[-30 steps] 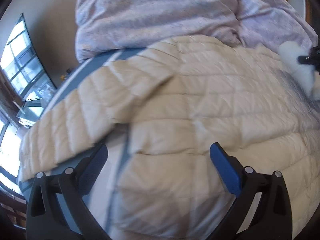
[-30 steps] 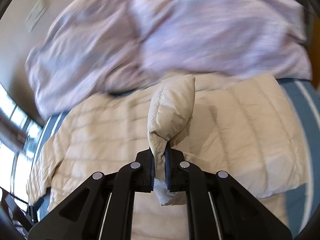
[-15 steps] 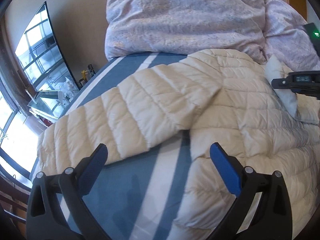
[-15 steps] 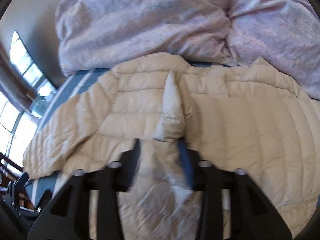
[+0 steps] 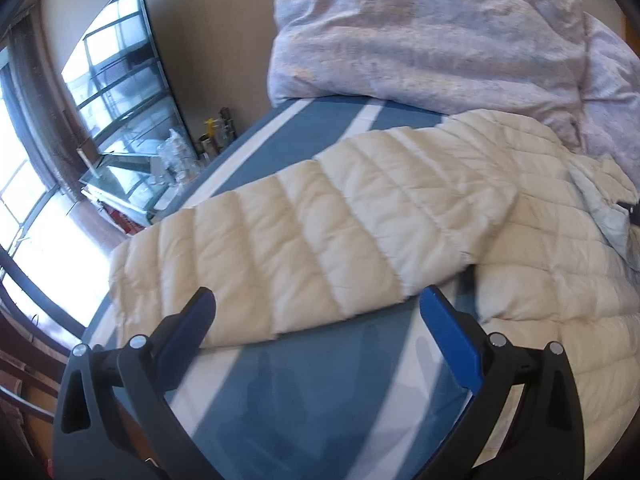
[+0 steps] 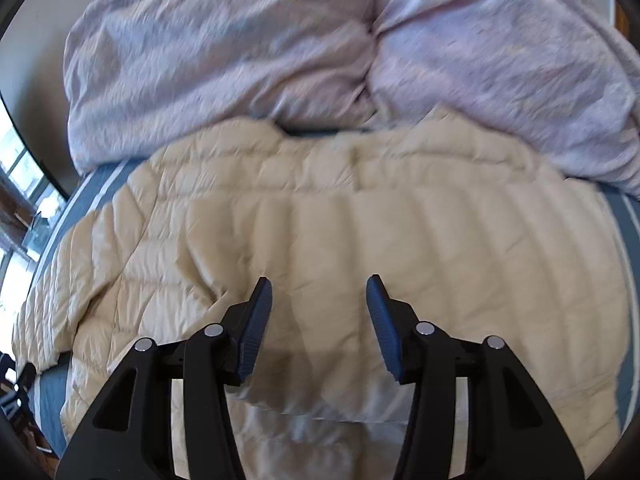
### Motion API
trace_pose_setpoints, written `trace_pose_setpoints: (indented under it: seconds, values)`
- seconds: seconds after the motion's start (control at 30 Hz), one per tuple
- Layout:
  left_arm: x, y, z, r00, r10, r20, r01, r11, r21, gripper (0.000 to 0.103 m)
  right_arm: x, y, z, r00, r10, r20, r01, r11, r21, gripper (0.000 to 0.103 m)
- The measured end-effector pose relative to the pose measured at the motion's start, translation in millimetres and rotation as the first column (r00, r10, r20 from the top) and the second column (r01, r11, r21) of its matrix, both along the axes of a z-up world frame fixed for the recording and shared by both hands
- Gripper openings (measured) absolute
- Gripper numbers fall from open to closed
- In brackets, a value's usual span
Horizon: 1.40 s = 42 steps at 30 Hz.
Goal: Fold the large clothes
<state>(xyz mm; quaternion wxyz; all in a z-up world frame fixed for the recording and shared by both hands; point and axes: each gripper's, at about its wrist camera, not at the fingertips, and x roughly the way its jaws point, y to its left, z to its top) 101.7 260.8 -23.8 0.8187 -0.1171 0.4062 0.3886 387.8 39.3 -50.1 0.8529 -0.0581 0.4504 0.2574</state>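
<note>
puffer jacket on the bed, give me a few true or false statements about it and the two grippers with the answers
1. The cream puffer jacket lies on a blue striped bed sheet. True.
2. The right gripper is clamped on a fold of the jacket. False: its jaws have just been opening and stand apart, nothing pinched.
3. One sleeve stretches out flat across the sheet. True.
4. The left gripper is shut. False: it is wide open, holding nothing.
5. A lilac duvet is bunched beyond the jacket. True.
</note>
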Motion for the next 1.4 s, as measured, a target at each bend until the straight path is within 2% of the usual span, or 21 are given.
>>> trace_pose_setpoints:
  seconds: [0.03, 0.27, 0.4, 0.47, 0.67, 0.77, 0.83, 0.9, 0.97, 1.13, 1.23, 1.33, 1.4]
  values:
    - [-3, 2, 1, 1.0, 0.005, 0.002, -0.005, 1.0, -0.001, 0.101, -3, 6, -4, 1.0, 0.005, 0.005, -0.005, 1.0, -0.011, 0.064]
    - [-21, 30, 3, 0.998, 0.061, -0.002, -0.061, 0.998, -0.018, 0.101, -2, 23, -30, 1.0, -0.013, 0.01, 0.014, 0.995, -0.1, 0.072]
    - [-36, 48, 2, 0.996, 0.094, 0.004, -0.094, 0.994, -0.047, 0.101, -13, 33, -38, 0.993, -0.013, 0.116, 0.033, 0.985, -0.17, 0.078]
    - [-47, 56, 3, 0.994, 0.112, 0.008, -0.111, 0.992, -0.051, 0.101, -15, 34, -39, 0.99, -0.016, 0.138, 0.04, 0.984, -0.174, 0.079]
    - [-84, 88, 1, 0.976, 0.217, 0.016, -0.214, 0.972, -0.101, 0.101, -13, 29, -41, 0.991, -0.019, 0.129, 0.037, 0.989, -0.141, 0.079]
    - [-97, 99, -5, 0.966, 0.256, 0.014, -0.251, 0.956, -0.15, 0.101, -12, 30, -41, 0.992, -0.018, 0.126, 0.035, 0.99, -0.135, 0.08]
    - [-104, 105, -10, 0.963, 0.27, 0.024, -0.261, 0.946, -0.194, 0.095, -11, 30, -41, 0.992, -0.018, 0.122, 0.034, 0.991, -0.13, 0.08]
    - [-107, 110, -15, 0.962, 0.271, 0.041, -0.252, 0.934, -0.253, 0.083, -10, 29, -41, 0.993, -0.018, 0.117, 0.032, 0.992, -0.123, 0.08]
    - [-107, 113, -21, 0.959, 0.28, 0.051, -0.253, 0.921, -0.296, 0.079, -11, 28, -41, 0.993, -0.016, 0.115, 0.03, 0.992, -0.119, 0.08]
    - [-110, 118, -29, 0.951, 0.304, 0.061, -0.271, 0.909, -0.317, 0.071, -10, 27, -41, 0.994, -0.014, 0.108, 0.025, 0.994, -0.109, 0.08]
    - [-112, 120, -31, 0.945, 0.317, 0.078, -0.278, 0.907, -0.318, 0.063, -12, 28, -41, 0.994, -0.016, 0.108, 0.028, 0.994, -0.108, 0.081]
    - [-111, 120, -30, 0.941, 0.326, 0.091, -0.285, 0.907, -0.31, 0.043, -12, 27, -41, 0.994, -0.016, 0.108, 0.028, 0.994, -0.109, 0.081]
    - [-110, 121, -31, 0.939, 0.326, 0.111, -0.275, 0.904, -0.328, 0.024, -12, 27, -41, 0.994, -0.017, 0.108, 0.028, 0.994, -0.109, 0.081]
